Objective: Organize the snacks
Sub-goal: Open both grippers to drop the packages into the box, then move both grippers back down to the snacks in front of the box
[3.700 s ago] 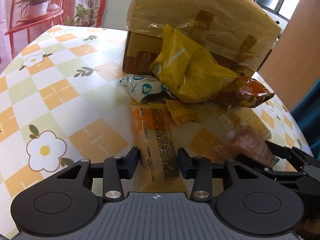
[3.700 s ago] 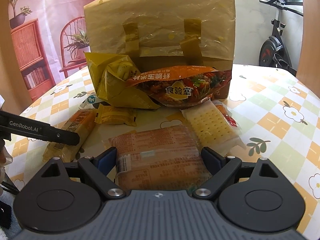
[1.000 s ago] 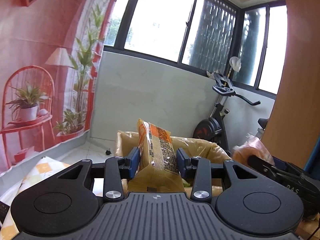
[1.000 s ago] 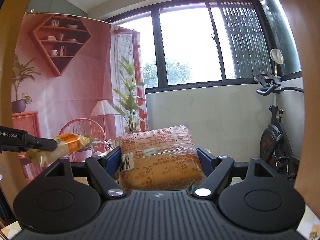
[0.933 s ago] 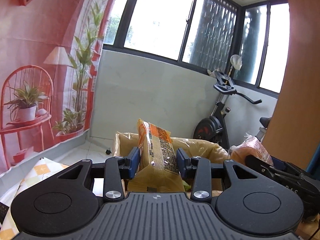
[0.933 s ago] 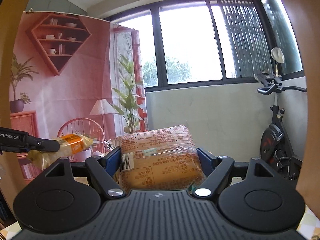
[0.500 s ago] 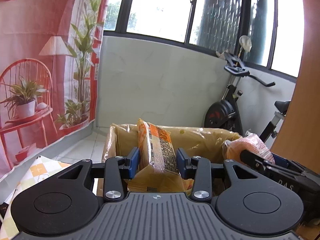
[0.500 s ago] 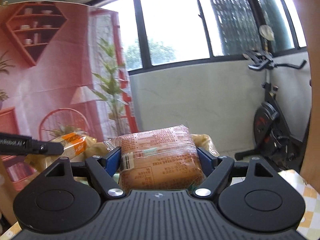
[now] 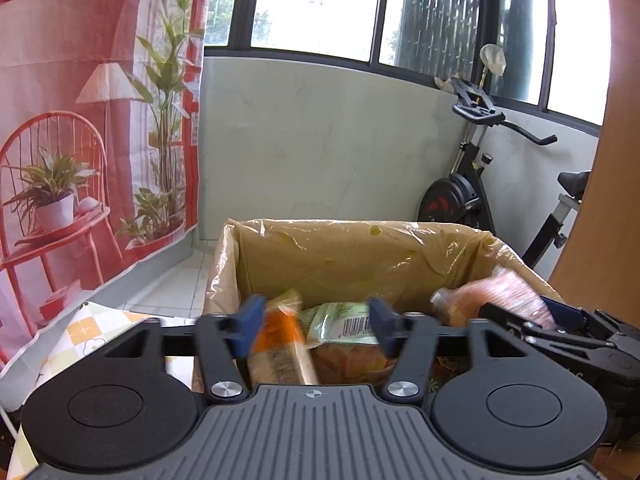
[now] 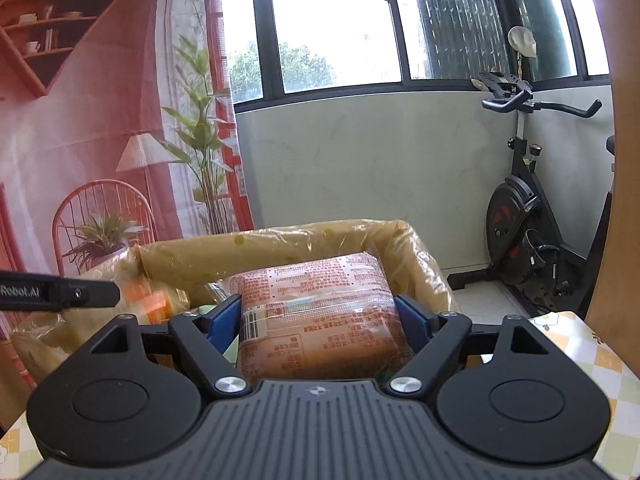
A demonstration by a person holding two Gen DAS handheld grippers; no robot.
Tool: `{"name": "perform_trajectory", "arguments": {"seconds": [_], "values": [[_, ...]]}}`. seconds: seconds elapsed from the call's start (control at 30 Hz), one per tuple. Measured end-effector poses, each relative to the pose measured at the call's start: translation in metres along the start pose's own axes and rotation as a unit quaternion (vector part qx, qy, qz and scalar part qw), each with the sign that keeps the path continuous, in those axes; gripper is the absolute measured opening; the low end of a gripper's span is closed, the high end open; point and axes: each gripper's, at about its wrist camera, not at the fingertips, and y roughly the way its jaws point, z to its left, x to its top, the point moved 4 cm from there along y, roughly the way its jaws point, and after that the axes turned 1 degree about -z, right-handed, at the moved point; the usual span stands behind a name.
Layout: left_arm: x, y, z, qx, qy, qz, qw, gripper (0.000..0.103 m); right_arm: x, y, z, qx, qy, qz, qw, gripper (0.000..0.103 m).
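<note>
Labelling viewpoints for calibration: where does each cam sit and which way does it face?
Left wrist: sits on the left gripper, looking forward and slightly down into the plastic-lined cardboard box; its jaws are opening, the blurred orange snack packet loose between them; the right gripper enters at right.
Right wrist: sits on the right gripper, facing the same box; its jaws are opening around the wide pinkish-orange snack pack; a left gripper finger shows at left.
Shared: box, exercise bike, windows.
</note>
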Motion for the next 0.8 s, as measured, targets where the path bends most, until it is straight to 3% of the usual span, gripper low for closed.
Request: {"name": "perform_trajectory", "arguments": {"seconds": [0.13, 0.4, 0.57, 0.8], "values": [[0.000, -0.009, 0.000, 0.001, 0.013, -0.004, 0.9999, 0.069, -0.004, -0.009, 0.003, 0.004, -0.011, -0.005, 1.000, 0.086], [-0.015, -0.040, 0.010, -0.014, -0.020, 0.005, 0.9997, 0.069, -0.008, -0.042, 0.001, 0.013, 0.017, -0.024, 0.999, 0.087], [-0.021, -0.071, 0.019, -0.020, -0.042, -0.014, 0.9988, 0.075, -0.010, -0.072, -0.001, 0.016, 0.039, -0.048, 0.998, 0.087], [-0.041, -0.094, 0.023, -0.016, -0.051, -0.027, 0.9982, 0.075, -0.032, -0.112, 0.006, 0.011, 0.028, -0.075, 0.997, 0.087]]}}
